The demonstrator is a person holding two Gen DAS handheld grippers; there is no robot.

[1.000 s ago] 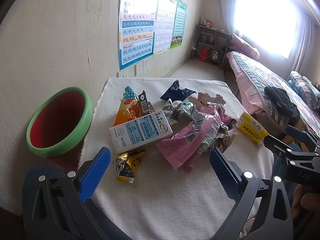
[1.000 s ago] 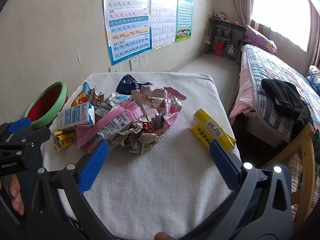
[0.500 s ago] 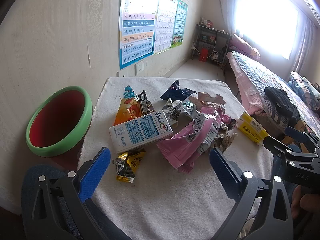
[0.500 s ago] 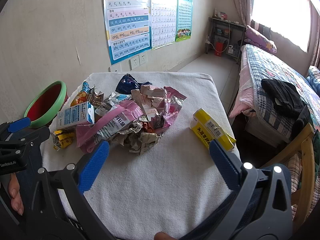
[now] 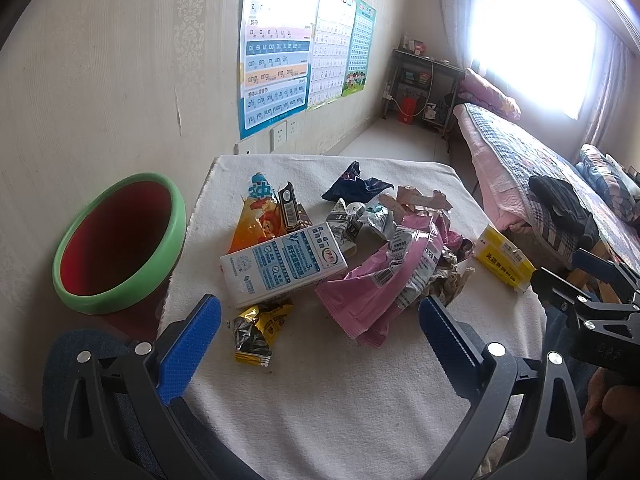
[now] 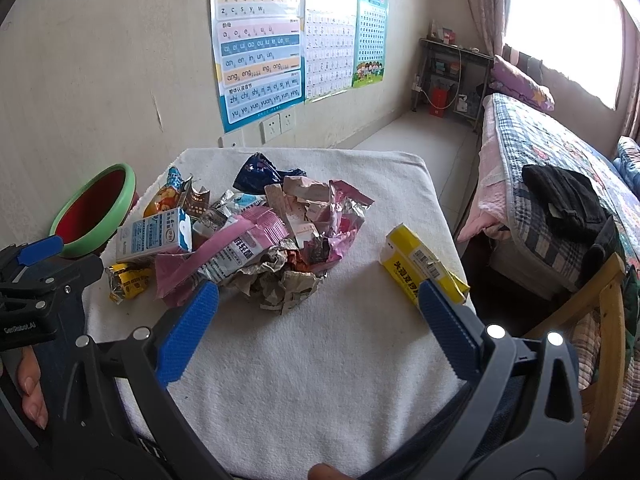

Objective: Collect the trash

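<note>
A heap of trash lies on a small table under a white cloth [image 5: 360, 384]: a white-and-blue milk carton [image 5: 282, 266], a pink wrapper [image 5: 384, 284], an orange snack bag [image 5: 256, 220], a small yellow wrapper [image 5: 256, 328], a dark blue wrapper [image 5: 352, 186] and a yellow box [image 5: 506, 260] off to the right. A green-rimmed red bin [image 5: 116, 244] stands left of the table. My left gripper [image 5: 320, 334] is open, low at the near edge, before the yellow wrapper. My right gripper [image 6: 318, 316] is open near the crumpled paper [image 6: 280, 280] and yellow box [image 6: 424, 264].
A wall with posters [image 6: 256, 40] and sockets runs behind the table. A bed [image 6: 560, 160] with a dark garment stands on the right, a wooden chair frame [image 6: 608, 320] beside the table's right edge. A shelf [image 6: 448, 76] stands at the far end.
</note>
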